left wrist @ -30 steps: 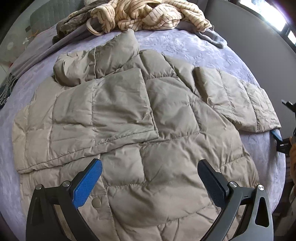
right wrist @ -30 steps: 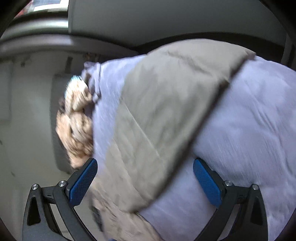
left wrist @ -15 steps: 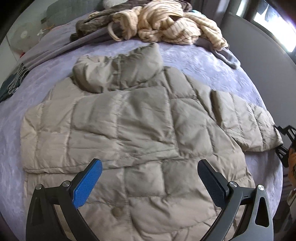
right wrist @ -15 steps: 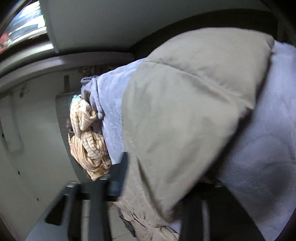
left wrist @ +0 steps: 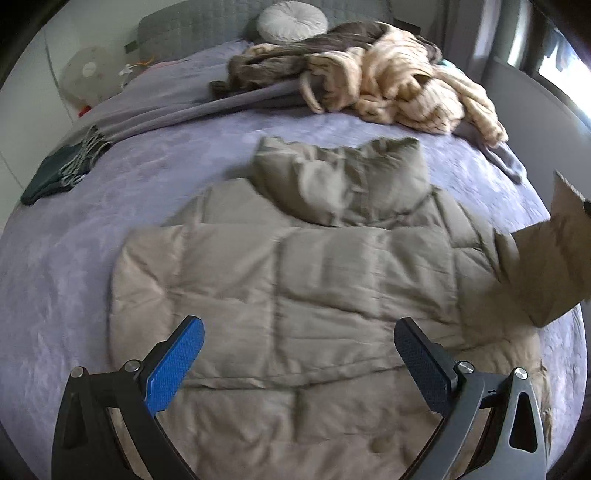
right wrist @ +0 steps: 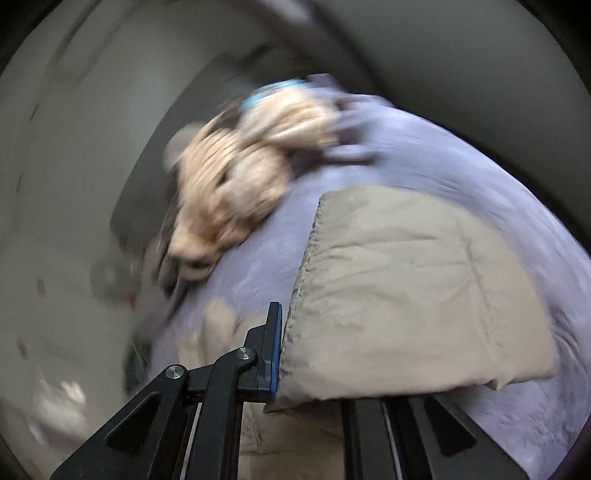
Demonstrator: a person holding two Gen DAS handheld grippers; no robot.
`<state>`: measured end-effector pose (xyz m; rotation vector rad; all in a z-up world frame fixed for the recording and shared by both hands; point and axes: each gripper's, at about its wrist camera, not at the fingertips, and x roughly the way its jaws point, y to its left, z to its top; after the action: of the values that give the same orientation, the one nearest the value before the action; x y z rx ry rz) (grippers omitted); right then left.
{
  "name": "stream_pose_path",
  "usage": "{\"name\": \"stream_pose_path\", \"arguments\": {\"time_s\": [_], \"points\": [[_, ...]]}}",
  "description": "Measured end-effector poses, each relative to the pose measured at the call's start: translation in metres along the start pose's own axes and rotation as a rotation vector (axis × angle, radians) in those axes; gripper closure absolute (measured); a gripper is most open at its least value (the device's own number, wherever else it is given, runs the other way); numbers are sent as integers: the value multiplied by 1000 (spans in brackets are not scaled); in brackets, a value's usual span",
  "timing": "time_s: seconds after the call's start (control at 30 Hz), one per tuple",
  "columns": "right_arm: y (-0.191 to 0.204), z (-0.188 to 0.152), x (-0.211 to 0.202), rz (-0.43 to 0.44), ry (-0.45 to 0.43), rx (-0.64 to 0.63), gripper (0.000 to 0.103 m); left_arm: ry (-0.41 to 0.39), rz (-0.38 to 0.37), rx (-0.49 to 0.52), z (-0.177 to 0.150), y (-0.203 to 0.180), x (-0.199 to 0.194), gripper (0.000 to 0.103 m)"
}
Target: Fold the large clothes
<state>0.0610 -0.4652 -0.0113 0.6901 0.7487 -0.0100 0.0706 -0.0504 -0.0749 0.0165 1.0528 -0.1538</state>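
Observation:
A beige quilted jacket (left wrist: pixel 314 277) lies spread on the lilac bed (left wrist: pixel 110 221), collar toward the far side. One sleeve (left wrist: pixel 229 280) is folded across its chest. My left gripper (left wrist: pixel 299 354) hovers open over the jacket's lower half with nothing between its blue pads. The other sleeve (left wrist: pixel 546 266) is lifted off the bed at the right edge. In the right wrist view that sleeve's cuff (right wrist: pixel 406 295) hangs from my right gripper (right wrist: pixel 286 332); its jaws are closing and pinch the cuff's edge. The second finger is hidden behind the fabric.
A heap of striped cream and brown clothes (left wrist: pixel 388 85) sits at the far side of the bed, with a round pillow (left wrist: pixel 291 16) behind it. A dark green cloth with fringe (left wrist: pixel 51 177) lies at the left edge. A grey wall (left wrist: pixel 535 103) borders the right side.
My right gripper went from wide open around the sleeve's end to shut on the cuff, then rolled and lifted it off the bed. The left gripper moved back, so more of the bed shows.

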Motion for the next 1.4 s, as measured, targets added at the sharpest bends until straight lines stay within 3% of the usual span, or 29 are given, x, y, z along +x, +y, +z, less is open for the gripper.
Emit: {"name": "stream_pose_path", "arguments": {"time_s": [0.13,0.23,0.33,0.43,0.57,0.6,0.67,0.7,0.73,0.77,0.93,1.13,1.17,1.23,1.27,1.4], "points": [[101,-49,40,-72,79,-332,91,-4,5,-35,-1,34,3,0],[146,-106,80,-106,187,-495,91,-10,13,-45,-3,55,5,0],[153,-147,119,-135,278,-510,91,-3,21,-52,-6,74,10,0],[143,-171,142,-188,335,-447,91,2,32,-49,-11,84,17,0],[123,-181,159,-206,388,-341,91,20,22,-50,-20,86,31,0],[120,-180,161,-204,395,-324,86,31,10,-55,-22,85,36,0],[115,-177,160,-164,421,-268,62,40,-11,-61,-23,81,40,0],[114,-174,158,-135,440,-234,36,40,-20,-62,-23,80,41,0],[114,-172,153,-103,449,-198,22,38,-31,-64,-22,78,41,0],[115,-170,147,-88,439,-180,22,35,-41,-69,-21,78,41,0],[97,-153,115,-81,370,-63,22,14,-52,-109,-11,86,40,0],[40,-123,113,-10,241,315,24,-4,-49,-108,-2,104,37,0],[35,-119,114,14,228,359,30,-5,-56,-108,-1,106,36,0],[37,-115,125,86,237,421,83,-5,-82,-114,0,114,35,0],[40,-115,128,111,243,421,90,-6,-99,-118,1,118,34,0],[101,-115,139,160,278,203,91,-8,-191,-158,-1,131,31,0]]}}
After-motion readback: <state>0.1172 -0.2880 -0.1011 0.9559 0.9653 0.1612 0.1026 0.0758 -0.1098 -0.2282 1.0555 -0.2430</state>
